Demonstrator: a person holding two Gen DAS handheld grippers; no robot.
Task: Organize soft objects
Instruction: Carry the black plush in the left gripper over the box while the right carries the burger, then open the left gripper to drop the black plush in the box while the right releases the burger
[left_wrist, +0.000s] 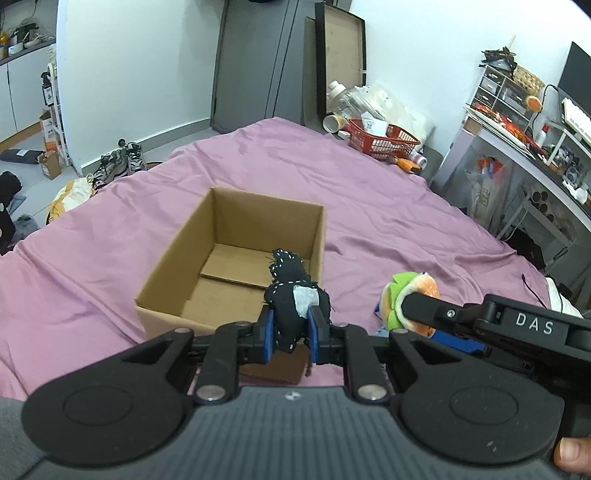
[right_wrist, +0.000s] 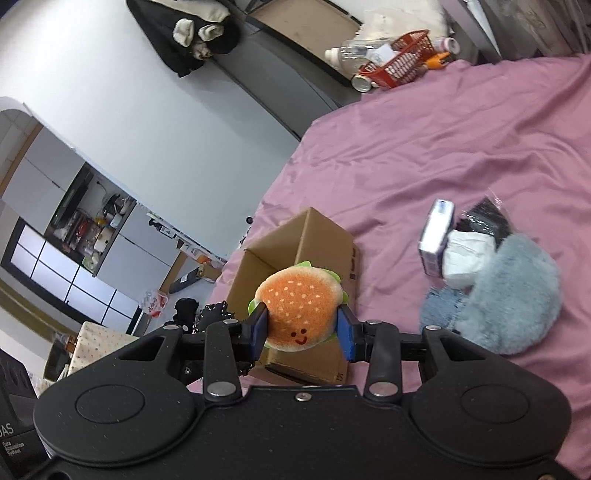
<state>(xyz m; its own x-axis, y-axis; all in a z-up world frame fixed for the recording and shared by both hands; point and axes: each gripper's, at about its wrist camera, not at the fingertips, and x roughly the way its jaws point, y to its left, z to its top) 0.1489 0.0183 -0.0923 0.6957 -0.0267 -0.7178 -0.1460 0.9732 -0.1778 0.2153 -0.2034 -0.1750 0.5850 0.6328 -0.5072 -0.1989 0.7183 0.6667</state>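
Through the left wrist camera, our left gripper (left_wrist: 291, 332) has its fingers closed on a black stitched soft toy (left_wrist: 293, 295), held upright just above the near right corner of the open cardboard box (left_wrist: 229, 258) on the bed (left_wrist: 406, 221); the box lies straight ahead, so a short push forward would drop it in.

Through the right wrist camera, our right gripper (right_wrist: 303, 332) clamps the burger plush (right_wrist: 301, 308) beside the box, slightly farther out.
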